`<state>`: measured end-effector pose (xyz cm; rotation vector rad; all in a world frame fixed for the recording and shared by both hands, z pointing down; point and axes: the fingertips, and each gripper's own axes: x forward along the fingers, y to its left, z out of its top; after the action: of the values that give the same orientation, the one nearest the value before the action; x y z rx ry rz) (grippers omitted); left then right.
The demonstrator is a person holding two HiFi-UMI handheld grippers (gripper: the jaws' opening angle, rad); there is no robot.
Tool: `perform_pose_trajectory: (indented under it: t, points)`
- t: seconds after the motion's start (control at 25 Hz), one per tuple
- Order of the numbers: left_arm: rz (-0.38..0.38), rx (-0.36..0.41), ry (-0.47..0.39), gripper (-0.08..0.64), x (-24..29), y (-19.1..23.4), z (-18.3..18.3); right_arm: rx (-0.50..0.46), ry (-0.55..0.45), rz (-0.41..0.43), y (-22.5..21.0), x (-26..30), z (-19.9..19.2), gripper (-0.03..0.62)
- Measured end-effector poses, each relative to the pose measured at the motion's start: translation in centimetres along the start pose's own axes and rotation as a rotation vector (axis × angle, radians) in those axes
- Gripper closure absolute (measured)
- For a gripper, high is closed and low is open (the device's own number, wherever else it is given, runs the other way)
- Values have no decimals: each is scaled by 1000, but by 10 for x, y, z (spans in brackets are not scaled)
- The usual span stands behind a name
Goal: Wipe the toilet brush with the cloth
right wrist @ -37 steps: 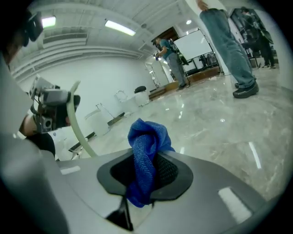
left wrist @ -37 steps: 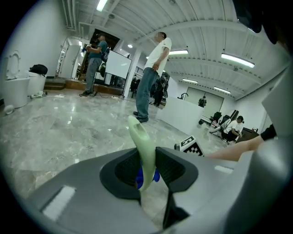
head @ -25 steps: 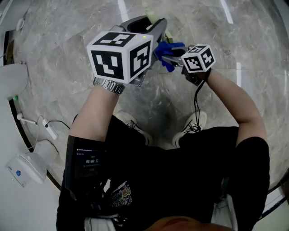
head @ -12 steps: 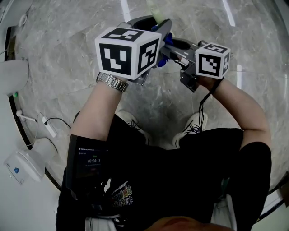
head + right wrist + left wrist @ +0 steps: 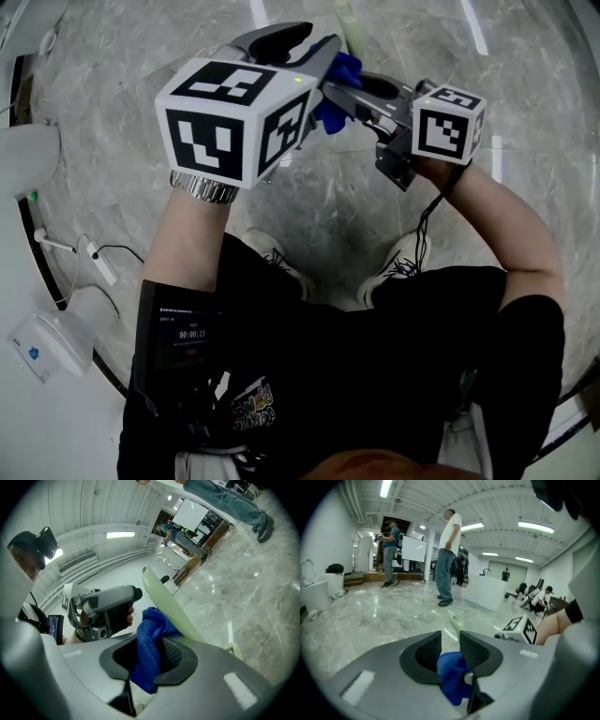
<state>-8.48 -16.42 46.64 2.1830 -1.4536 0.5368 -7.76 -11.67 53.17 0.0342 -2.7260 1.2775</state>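
Note:
In the head view my left gripper points away over the floor, shut on the near end of the pale green toilet brush, whose handle runs off the top edge. My right gripper comes in from the right, shut on a blue cloth bunched against the handle right at the left jaws. In the left gripper view the cloth fills the gap at my left gripper, and the brush shows beyond. In the right gripper view the cloth hangs in my right gripper beside the brush.
A white toilet and a white device with a cable stand at the left on the marble floor. The holder's shoes are below the grippers. Two people stand farther off, near a white counter.
My right gripper has risen with the cloth, up along the handle to the left gripper's jaws. My left gripper has shifted a little left, toward the camera, and rolled slightly.

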Motion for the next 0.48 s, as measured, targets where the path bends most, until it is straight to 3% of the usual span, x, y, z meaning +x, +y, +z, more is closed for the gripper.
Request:
perform_pose_trajectory:
  t: [0.16,0.32,0.48]
  points:
    - [-9,-145,-134,442,-6,11,22,-21,3,-1,6,-1,4,505]
    - [47,-109,-216,454,-17,18,38,-106,-35,27,31,-2,28,505]
    - [58,-147,-286,459,-28,24,44,-135,-83,42,43,-8,46,505]
